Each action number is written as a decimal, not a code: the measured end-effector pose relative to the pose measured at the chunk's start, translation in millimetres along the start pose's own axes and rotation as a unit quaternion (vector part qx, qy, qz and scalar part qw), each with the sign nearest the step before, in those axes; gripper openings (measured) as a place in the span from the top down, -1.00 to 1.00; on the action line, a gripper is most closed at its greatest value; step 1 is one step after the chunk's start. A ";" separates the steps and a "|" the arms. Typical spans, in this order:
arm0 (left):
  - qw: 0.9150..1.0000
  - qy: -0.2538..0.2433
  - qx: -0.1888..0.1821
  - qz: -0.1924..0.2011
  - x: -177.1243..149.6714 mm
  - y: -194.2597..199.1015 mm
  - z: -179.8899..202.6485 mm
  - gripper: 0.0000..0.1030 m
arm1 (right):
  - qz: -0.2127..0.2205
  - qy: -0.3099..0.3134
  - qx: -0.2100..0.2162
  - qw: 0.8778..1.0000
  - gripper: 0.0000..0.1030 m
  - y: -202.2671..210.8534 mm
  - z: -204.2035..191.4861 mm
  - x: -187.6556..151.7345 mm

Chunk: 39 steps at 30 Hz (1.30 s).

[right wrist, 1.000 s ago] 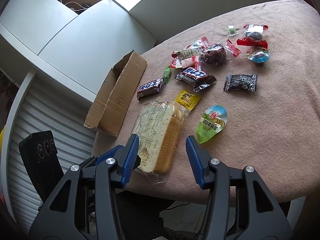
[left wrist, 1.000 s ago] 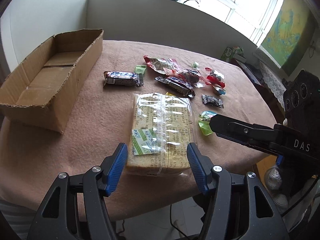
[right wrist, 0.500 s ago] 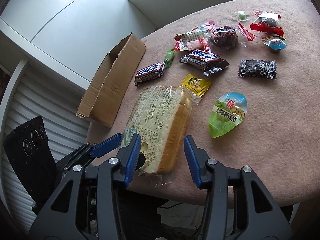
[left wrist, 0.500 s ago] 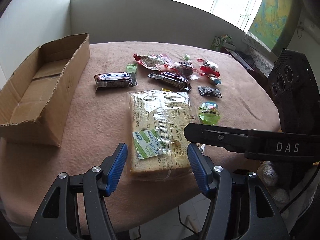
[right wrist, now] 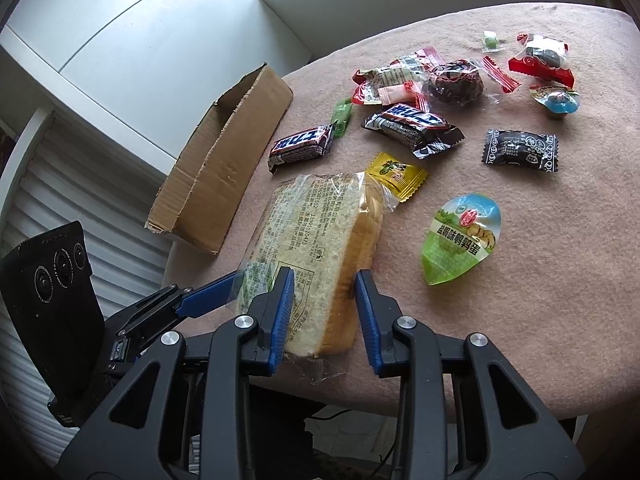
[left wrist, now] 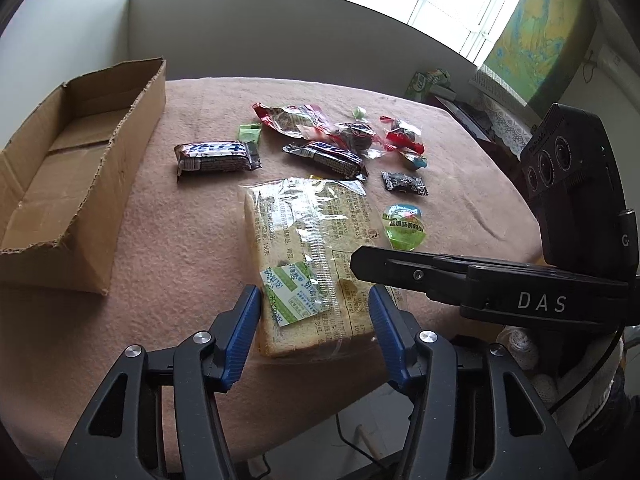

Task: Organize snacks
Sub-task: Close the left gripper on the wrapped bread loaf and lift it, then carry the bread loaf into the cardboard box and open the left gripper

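A round table [left wrist: 168,248] under a pinkish-brown cloth stands before a low white wall with windows above it. Along the table's left edge lies an open cardboard box [left wrist: 60,184], nothing visible in it. At the near edge rests a packet of sliced bread [left wrist: 304,248] in clear wrap, a green-and-white label on its near end. Both grippers meet at that near end. The left gripper [left wrist: 316,320] has its jaws spread wide, one blue pad on each side of the loaf, neither clearly touching it. The right gripper [right wrist: 322,304] comes in from the loaf's right side, jaws parted; its left pad sits over the top face of the loaf and its right pad stands just beside the crust, and whether either presses cannot be told. Toward the far side of the bread lie two dark chocolate bars [left wrist: 218,156] [left wrist: 326,158], a yellow sachet [right wrist: 396,174] touching the bag's far corner, a black sweet [left wrist: 404,184], and a green-lidded egg pack [left wrist: 404,226] to the loaf's right. Near the table's middle sits a cluster of red and clear wrappers [left wrist: 320,126].
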<state>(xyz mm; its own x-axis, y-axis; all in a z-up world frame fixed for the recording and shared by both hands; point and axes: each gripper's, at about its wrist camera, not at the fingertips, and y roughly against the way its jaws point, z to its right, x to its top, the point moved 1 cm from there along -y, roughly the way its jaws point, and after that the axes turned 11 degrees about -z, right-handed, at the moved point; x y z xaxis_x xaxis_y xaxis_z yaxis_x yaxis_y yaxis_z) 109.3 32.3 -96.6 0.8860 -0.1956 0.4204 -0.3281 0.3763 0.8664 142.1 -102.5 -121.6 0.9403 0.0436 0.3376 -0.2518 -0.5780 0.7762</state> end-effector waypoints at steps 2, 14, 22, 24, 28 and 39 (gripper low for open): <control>1.000 0.005 -0.004 0.010 -3.2 3.9 1.4 -0.03 | 0.001 -0.001 0.002 1.000 0.36 1.8 -1.3 1.1; 0.999 0.005 0.001 0.037 -6.1 21.8 2.0 -0.02 | 0.015 0.027 -0.010 0.999 0.37 12.6 -21.4 4.3; 0.996 0.004 0.017 0.084 1.2 56.3 -4.3 -0.02 | 0.035 0.071 -0.004 0.997 0.37 26.0 -59.9 26.2; 0.995 0.010 0.022 0.096 4.1 65.6 -11.8 -0.02 | 0.036 0.085 -0.001 0.996 0.37 23.0 -73.5 35.6; 0.992 0.021 0.038 0.116 7.8 82.3 -31.1 -0.02 | 0.039 0.113 0.003 0.993 0.37 12.8 -101.4 52.8; 0.984 0.076 0.081 0.141 17.6 103.4 -98.1 -0.02 | 0.017 0.169 0.008 0.985 0.37 -39.5 -162.8 96.8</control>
<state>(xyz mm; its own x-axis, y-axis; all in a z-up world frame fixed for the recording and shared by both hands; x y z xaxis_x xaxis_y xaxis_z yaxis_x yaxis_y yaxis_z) 123.1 156.6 -26.0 0.7867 0.0384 0.6162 -0.6052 0.2451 0.7574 205.8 57.3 -32.9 0.8012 0.2911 0.5228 -0.2750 -0.5969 0.7538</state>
